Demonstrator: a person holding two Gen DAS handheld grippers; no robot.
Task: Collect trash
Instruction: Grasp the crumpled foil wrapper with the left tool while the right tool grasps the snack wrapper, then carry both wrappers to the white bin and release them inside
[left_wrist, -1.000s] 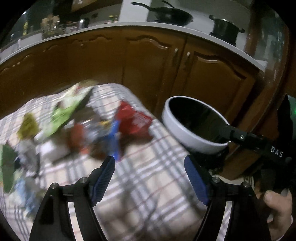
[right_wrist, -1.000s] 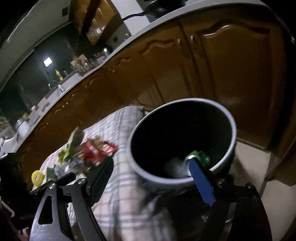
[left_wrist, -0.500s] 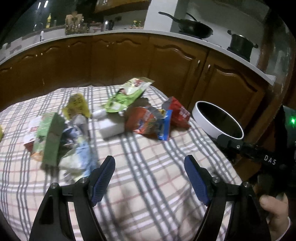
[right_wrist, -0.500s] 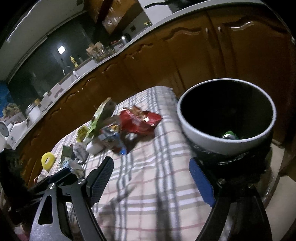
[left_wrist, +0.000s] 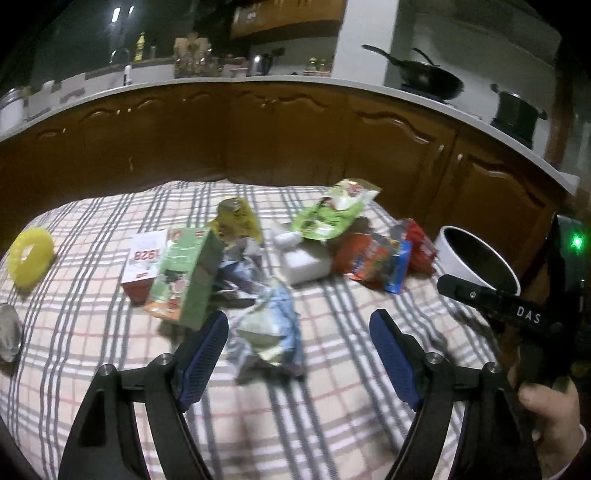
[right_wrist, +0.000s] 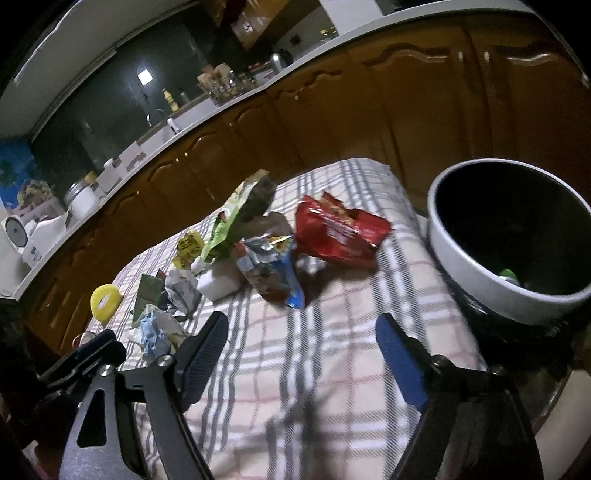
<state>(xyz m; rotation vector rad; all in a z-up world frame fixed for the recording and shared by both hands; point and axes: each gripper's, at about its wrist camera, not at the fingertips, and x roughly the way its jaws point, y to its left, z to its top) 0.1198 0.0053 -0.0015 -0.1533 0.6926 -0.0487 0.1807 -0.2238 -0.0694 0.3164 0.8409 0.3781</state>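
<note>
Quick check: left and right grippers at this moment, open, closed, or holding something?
Left gripper: opening, holding nothing; a crumpled wrapper lies beyond its fingertips.
Right gripper: closing, nothing between its jaws.

Both wrist cams look down-fwd, close over checked tablecloth (left_wrist: 332, 406); share trash pile (right_wrist: 258, 258).

A plaid tablecloth (left_wrist: 332, 424) covers the table, and everything else sits behind it. Dark brown wooden cabinets (left_wrist: 280, 140) run along the far side of the cloth, topped by a pale countertop (left_wrist: 369, 92). On that countertop, toward the right, rest a black wok (left_wrist: 432, 79) and, further right, a black lidded pot (left_wrist: 515, 114). Toward the left of the countertop stand a yellow bottle (left_wrist: 139, 46) and a metal kettle (left_wrist: 260, 64). In the right wrist view, a white lidded jar (right_wrist: 82, 199) stands at the countertop's left end, beside a white appliance (right_wrist: 16, 236).
</note>
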